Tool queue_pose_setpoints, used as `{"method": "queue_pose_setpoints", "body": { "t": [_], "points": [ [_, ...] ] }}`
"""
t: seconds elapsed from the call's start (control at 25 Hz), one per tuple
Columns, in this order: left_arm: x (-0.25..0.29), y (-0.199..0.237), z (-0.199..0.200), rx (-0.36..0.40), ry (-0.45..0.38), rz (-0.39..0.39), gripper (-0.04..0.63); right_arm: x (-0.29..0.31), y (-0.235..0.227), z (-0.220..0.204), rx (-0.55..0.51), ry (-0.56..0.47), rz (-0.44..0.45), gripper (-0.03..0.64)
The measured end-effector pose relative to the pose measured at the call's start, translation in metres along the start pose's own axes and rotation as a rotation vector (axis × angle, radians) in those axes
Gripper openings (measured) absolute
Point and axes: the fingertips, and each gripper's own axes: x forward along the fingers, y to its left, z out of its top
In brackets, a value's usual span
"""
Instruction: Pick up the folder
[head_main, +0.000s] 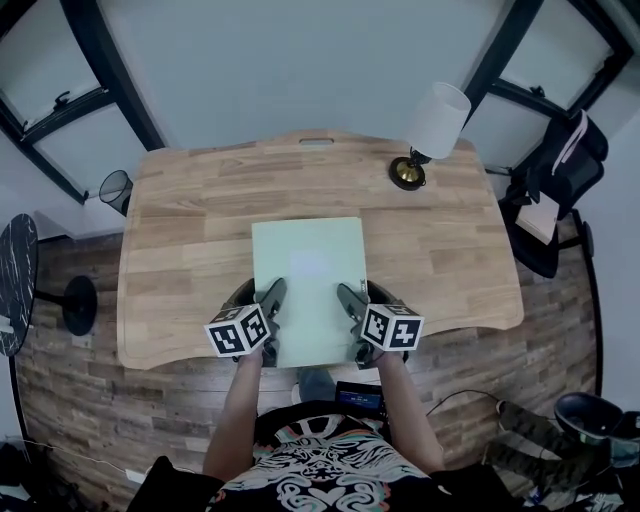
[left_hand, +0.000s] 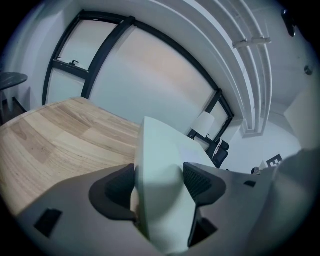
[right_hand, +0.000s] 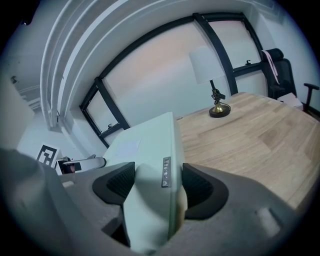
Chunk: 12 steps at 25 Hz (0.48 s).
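**Both grippers clamped on the pale green folder at the near edge of the desk**

On the far left corner of the wooden desk (head_main: 190, 230), a dark mesh bin (head_main: 117, 188) stands on the floor just beside it.

My left gripper (head_main: 270, 300) sits at the near edge of the desk, with its jaws closed narrow on the left edge of the folder (head_main: 308, 270). In the left gripper view the folder's edge fills the gap between the two dark pads (left_hand: 120, 187), which press it from both sides.

The folder is a plain, pale green rectangle, matte and thin, with a fainter, lighter patch on its cover. It lies in the middle of the desk's near half, with its long sides running away from me and its near end between my two grippers. I cannot tell whether it rests on the wood or is clear of it.

My right gripper (head_main: 352, 300) mirrors the left, with its jaws pinched on the folder's right edge. The right gripper view shows a small grey strip (right_hand: 166, 172) on that edge, just between the pads.

Far right on the desk stands a lamp (head_main: 430, 135) with a white shade and brass base, well apart from the folder. Beyond the desk's right end is a black chair (head_main: 560, 180).
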Motion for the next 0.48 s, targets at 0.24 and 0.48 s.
{"method": "queue_pose_setpoints", "body": {
  "t": [0.24, 0.48],
  "points": [
    [-0.02, -0.018, 0.0, 0.02, -0.02, -0.01, 0.291, -0.026, 0.006, 0.0, -0.004, -0.032, 0.006, 0.291],
    [-0.042, -0.032, -0.003, 0.035, -0.041, -0.018, 0.291, -0.051, 0.016, -0.004, -0.022, -0.058, 0.005, 0.29]
  ]
}}
